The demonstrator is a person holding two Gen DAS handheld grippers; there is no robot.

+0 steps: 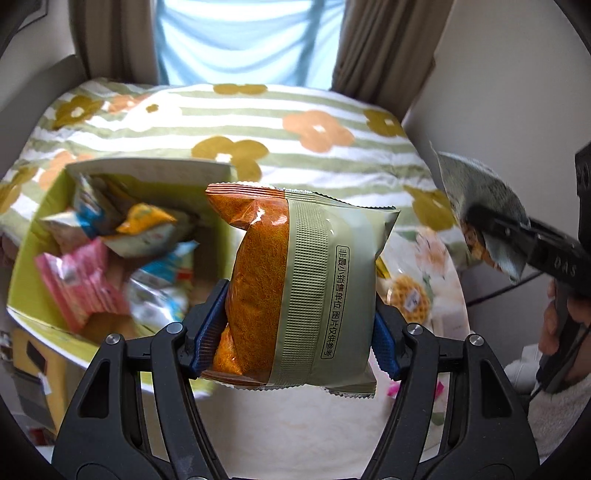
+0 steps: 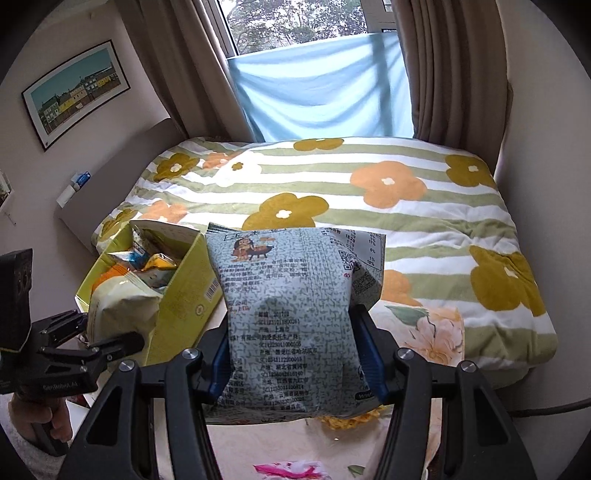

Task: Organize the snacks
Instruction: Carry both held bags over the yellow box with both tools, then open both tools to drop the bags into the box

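The left gripper (image 1: 295, 314) is closed on an orange-and-green snack bag (image 1: 299, 291), its blue pads pressing the bag's sides, and holds it in the air just beside the yellow-green box (image 1: 221, 173) that is already crowded with packets. The right gripper (image 2: 291, 354) is clamped on a grey printed snack bag (image 2: 291, 306), also aloft, near the box's right wall. Both bags are puffy and slick, so either could slide out of its pinch, and a drop onto the heaped packets might spill over the rim or tip the light box, which sits near the left edge of the bed (image 2: 406, 236). The bed wears a striped floral blanket; behind it, brown curtains (image 2: 443, 74) frame a window (image 2: 295, 22) hung with pale blue cloth.
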